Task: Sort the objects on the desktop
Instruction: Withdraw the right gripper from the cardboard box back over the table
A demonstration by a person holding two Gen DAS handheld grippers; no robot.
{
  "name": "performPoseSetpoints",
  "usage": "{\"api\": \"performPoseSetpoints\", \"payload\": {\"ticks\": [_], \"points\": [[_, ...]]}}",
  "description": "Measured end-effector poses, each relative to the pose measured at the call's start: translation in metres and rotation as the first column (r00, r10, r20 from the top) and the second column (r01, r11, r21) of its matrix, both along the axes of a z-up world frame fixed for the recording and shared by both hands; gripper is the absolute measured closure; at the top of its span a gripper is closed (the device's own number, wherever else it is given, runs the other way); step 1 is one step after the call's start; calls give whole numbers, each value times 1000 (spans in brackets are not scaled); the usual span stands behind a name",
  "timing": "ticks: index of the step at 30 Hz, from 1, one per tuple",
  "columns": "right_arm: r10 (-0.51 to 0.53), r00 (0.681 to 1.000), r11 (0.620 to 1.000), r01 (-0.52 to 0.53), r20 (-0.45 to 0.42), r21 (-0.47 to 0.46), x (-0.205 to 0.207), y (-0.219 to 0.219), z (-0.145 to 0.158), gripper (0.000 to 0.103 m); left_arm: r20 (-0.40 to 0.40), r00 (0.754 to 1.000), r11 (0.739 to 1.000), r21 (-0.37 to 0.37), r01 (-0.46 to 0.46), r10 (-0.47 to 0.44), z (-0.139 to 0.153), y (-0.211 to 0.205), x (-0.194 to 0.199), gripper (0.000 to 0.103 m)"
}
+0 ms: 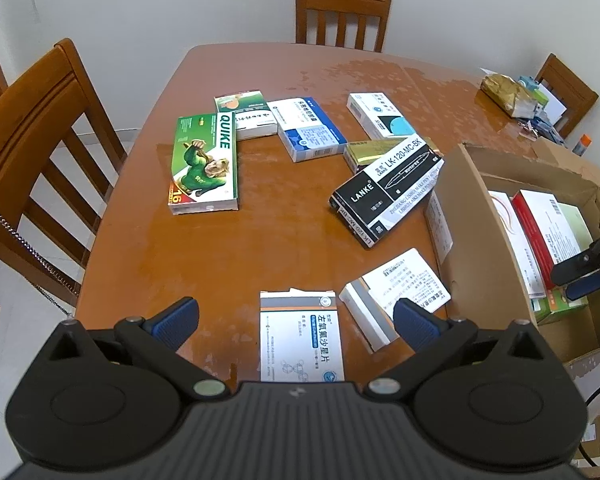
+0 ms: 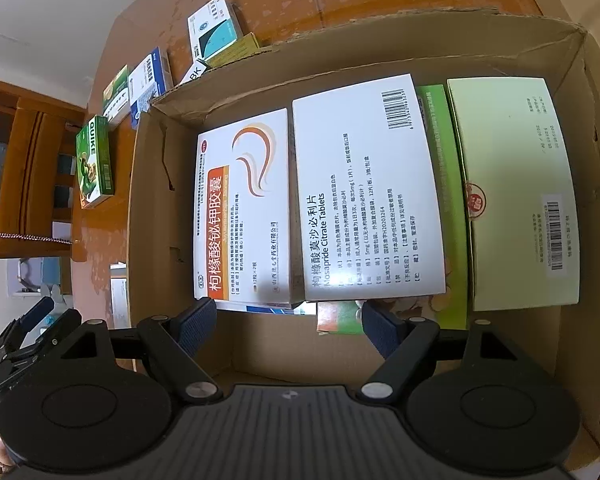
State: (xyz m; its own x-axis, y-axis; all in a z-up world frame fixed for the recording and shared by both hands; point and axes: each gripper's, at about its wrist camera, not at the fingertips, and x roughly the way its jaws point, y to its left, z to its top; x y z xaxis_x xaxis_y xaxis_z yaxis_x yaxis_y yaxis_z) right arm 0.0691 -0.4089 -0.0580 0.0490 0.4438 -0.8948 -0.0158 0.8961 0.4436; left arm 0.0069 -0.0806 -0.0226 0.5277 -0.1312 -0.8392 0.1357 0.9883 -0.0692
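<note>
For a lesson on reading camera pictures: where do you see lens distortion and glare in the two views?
Left wrist view: the table edges bow outward, dark corners ring the frame, and pale glare patches sit on its far end. Right wrist view: the carton walls curve, and the print on the boxes inside stays sharp.

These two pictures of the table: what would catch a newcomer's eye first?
Probably the green QUIKE box with its cartoon figure, lying on the left of the wooden table among scattered medicine boxes. Next, the black LANKE pen box, propped against the cardboard box at the right. That cardboard box already holds several packs, with the open right tongs above them.
</note>
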Motion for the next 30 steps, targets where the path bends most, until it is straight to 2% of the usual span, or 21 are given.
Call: {"api": "performPoseSetpoints", "payload": {"ticks": [6, 10, 13, 19, 30], "points": [[30, 999, 1000, -30, 16, 10, 0, -2, 10, 19, 9, 1000, 1000, 6, -13, 13, 2, -6, -6, 0], [19, 997, 996, -25, 70, 82, 7, -8, 30, 19, 10, 1000, 1000, 11, -26, 26, 2, -9, -12, 0], [21, 993, 996, -31, 114, 83, 17, -3, 40, 16, 15, 1000, 999, 20, -27, 27, 3, -11, -17, 0], [2, 994, 990, -17, 109, 138, 41, 17, 28, 16, 13, 999, 998, 35, -47, 47, 4, -10, -22, 0], [-5, 996, 995, -5, 92, 101, 58, 41, 4, 16, 0, 997, 996, 44, -79, 79, 1, -4, -29, 0]]}}
